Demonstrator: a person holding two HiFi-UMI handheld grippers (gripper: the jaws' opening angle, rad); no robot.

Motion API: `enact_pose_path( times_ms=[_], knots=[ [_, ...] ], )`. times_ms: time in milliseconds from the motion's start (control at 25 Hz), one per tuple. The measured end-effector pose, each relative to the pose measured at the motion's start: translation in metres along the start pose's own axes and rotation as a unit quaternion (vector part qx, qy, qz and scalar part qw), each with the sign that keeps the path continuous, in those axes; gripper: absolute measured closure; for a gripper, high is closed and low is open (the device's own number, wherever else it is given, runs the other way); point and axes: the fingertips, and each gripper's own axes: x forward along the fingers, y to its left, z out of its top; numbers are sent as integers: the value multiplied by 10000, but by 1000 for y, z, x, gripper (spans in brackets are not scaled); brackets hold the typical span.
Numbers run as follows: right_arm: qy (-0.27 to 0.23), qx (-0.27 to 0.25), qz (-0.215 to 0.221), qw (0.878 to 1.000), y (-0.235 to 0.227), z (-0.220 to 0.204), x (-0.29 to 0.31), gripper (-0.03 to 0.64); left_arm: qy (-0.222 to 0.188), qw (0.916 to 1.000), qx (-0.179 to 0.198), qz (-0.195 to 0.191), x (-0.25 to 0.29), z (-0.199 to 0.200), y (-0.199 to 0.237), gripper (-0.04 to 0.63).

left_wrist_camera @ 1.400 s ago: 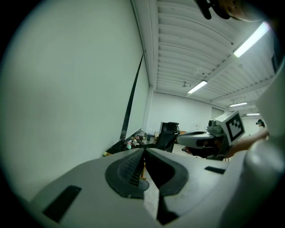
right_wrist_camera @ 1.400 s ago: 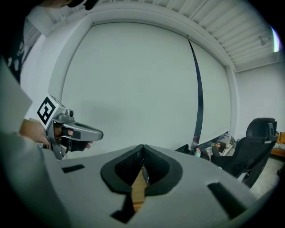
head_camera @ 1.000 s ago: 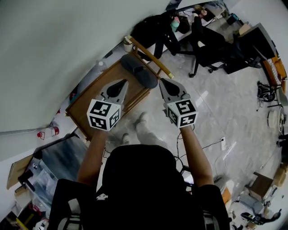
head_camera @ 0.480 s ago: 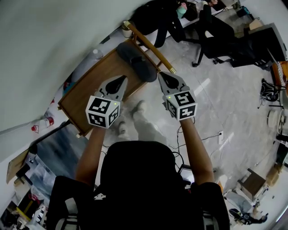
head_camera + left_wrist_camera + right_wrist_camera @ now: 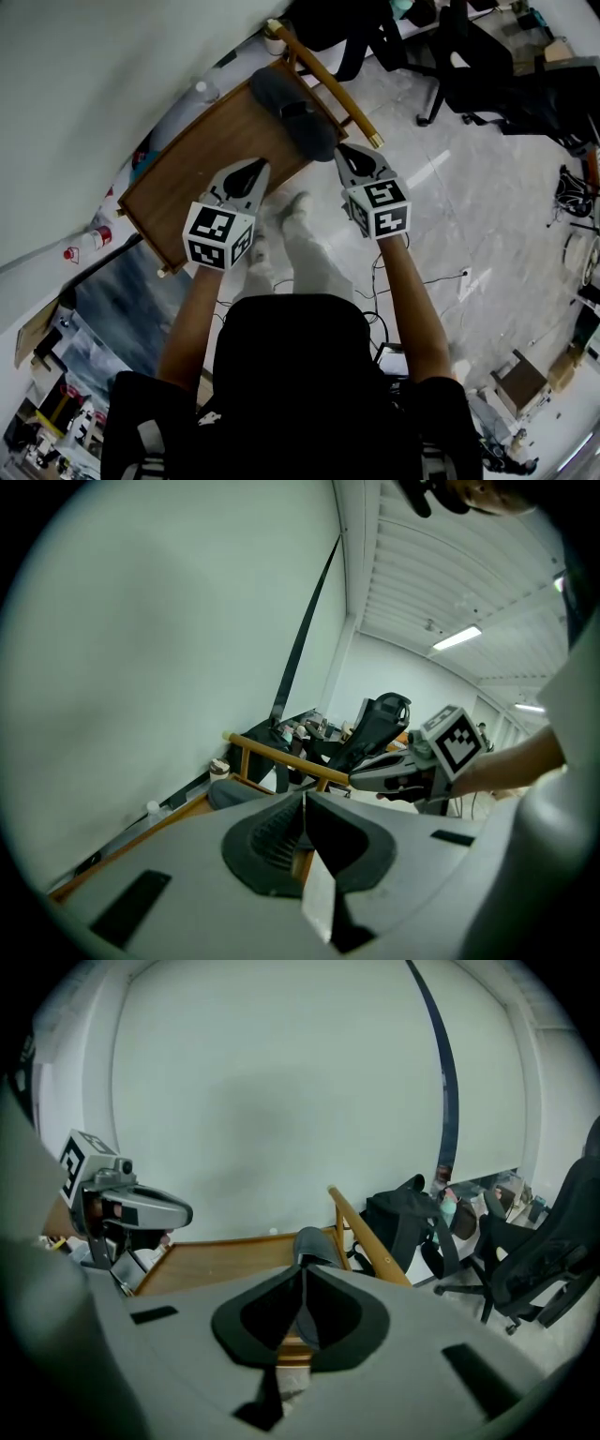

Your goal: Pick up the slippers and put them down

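Hovering near slippers (image 5: 292, 111), left tool (image 5: 258, 169) and right tool (image 5: 347, 152) show markers (image 5: 217, 234).

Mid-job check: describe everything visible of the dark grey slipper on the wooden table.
The dark grey slipper looks soft and matte, long with rounded ends and what seems a wide band over its upper. It lies flat at the far end of the brown wooden table, alongside the pale wooden rail. One slipper or a stacked pair, I cannot tell. The left gripper and right gripper, fingers shut, hang short of it, not touching.
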Motion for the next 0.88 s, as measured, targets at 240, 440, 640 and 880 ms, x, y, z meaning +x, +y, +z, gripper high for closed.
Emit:
enact_pose_path(
  times_ms=[240,440,640,880],
  knots=[
    [298,40,115,9995,-5,-27,37,600,142,9998,-76,84,5,-23,8,584],
    [495,49,161,9986,-7,-41,64,540,294,9995,-7,114,7,-44,11,584],
    [648,-65,170,9977,-9,-52,86,491,374,9992,-81,90,9,-64,13,584],
    [886,-59,87,9960,-22,-65,112,414,441,9988,-134,143,14,-79,16,584]
  ],
)
